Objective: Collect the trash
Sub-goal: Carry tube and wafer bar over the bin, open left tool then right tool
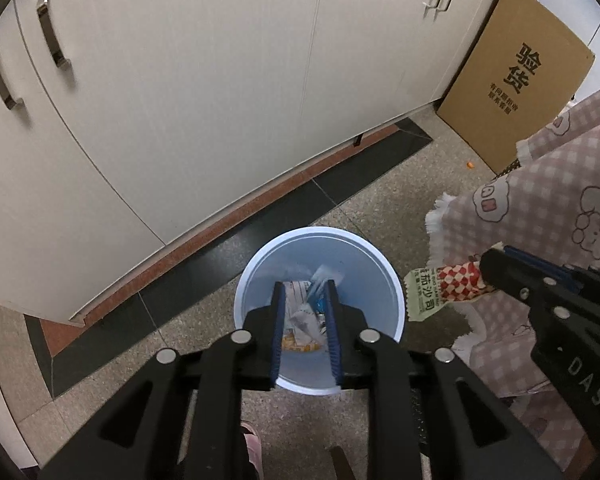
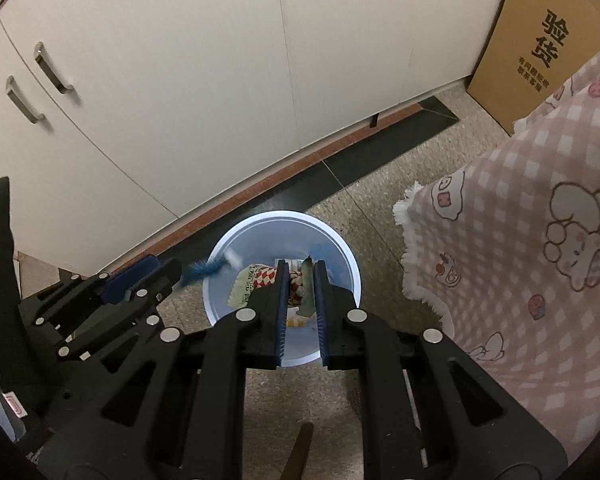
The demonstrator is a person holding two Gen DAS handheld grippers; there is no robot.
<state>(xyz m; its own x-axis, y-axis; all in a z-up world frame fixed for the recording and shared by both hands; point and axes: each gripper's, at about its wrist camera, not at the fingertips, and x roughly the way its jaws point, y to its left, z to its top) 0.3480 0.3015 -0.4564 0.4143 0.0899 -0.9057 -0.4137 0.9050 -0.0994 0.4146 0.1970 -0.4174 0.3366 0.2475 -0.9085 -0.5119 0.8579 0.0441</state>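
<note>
Blue and white plastic makes up the round bin (image 1: 320, 230), which stands on the speckled floor (image 1: 380, 208) near the white cupboard doors (image 1: 180, 100). Some trash already lies at its bottom: crumpled white paper (image 1: 302, 316) and a small yellow-orange piece (image 1: 300, 345).

The left gripper (image 1: 303, 286) points down over the mouth of the bin. Its two fingers stand a little apart. A thin blue and clear wrapper (image 2: 208, 269) is right at its tips, over the bin's edge. The wrapper looks blurry, so it is hard to say if a finger touches it, but the fingers do not look pressed on it.

The right gripper (image 1: 486, 266) is next to the left one and also points down. Its fingers are almost closed and they pinch a small sauce packet (image 1: 440, 288). The packet has red and white checks and a pale green end with writing. It sticks out from the tips toward the bin. From the left camera it hangs just beside the rim. From the right camera it shows over the open bin.

A pink checked cloth (image 1: 540, 208) with cartoon animals hangs close on the right. A brown cardboard box (image 1: 516, 92) leans by the cupboard behind it.
</note>
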